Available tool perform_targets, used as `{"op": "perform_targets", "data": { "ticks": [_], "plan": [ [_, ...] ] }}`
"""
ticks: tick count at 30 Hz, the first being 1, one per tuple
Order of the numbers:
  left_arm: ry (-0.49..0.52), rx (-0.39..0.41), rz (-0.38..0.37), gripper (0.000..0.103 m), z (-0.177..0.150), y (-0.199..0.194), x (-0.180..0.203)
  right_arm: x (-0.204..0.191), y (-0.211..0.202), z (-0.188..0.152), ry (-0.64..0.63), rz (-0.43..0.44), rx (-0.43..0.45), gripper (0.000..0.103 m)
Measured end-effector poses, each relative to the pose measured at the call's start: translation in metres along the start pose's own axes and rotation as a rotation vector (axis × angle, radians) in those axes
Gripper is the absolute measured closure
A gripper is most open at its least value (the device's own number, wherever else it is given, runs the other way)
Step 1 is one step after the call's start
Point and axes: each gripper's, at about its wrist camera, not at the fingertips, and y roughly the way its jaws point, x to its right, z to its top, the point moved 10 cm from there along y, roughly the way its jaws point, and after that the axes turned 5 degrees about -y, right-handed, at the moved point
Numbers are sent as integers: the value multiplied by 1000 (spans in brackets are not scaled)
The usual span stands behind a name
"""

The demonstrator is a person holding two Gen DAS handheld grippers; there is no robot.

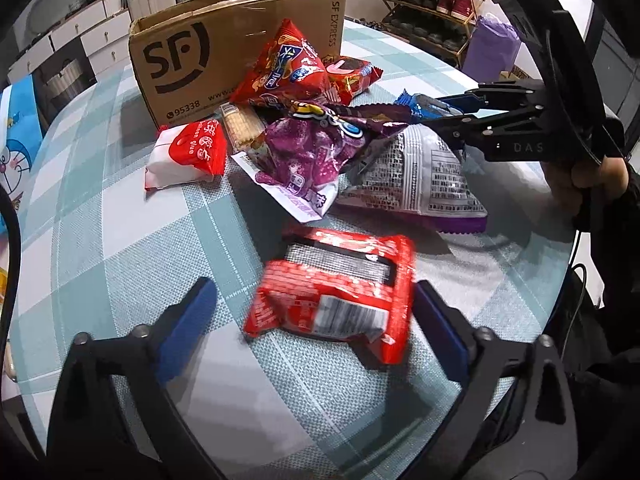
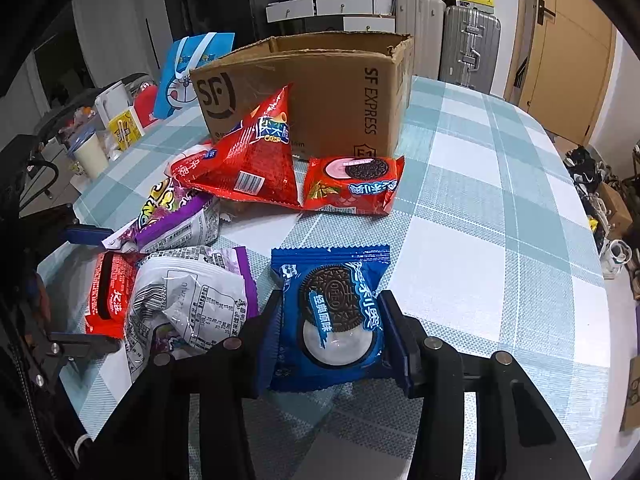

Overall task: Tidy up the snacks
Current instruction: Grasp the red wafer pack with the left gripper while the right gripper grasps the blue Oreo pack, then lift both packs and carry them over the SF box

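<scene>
A pile of snack packets lies on the checked tablecloth before an open SF cardboard box (image 1: 236, 48) (image 2: 332, 96). My left gripper (image 1: 316, 316) is open, its blue pads on either side of a red packet (image 1: 340, 292) that lies on the table, also seen in the right wrist view (image 2: 108, 292). My right gripper (image 2: 332, 332) is shut on a blue Oreo packet (image 2: 332, 308); it also shows at the pile's right side in the left wrist view (image 1: 432, 106). In the pile are a red triangular crisp bag (image 2: 252, 160), a red Oreo packet (image 2: 352, 184) and a purple bag (image 1: 308, 148).
A white-and-red packet (image 1: 188, 156) lies left of the pile and a grey printed bag (image 1: 432, 176) at its right. Cups, a kettle and a Doraemon bag (image 2: 192, 68) stand at the table's far left. Suitcases and a shoe rack (image 1: 432, 0) are behind.
</scene>
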Motion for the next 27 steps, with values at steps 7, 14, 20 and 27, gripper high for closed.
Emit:
{"op": "perform_targets", "data": {
  "ticks": [7,14,20,27],
  "plan": [
    [13,29,-8,53,0,-6,-1,-1,-2,2,-2,4,12,57],
    [48,30,-37,54,-5,-11,2,-1,-5,3,-3,7,22,57],
    [78,66,-81,54,-3,-26,11,-3,-12,5,-14,18,39,57],
    [19,118,-109,54,7,-42,0,-5,-22,10,-22,25,68,57]
  ]
}}
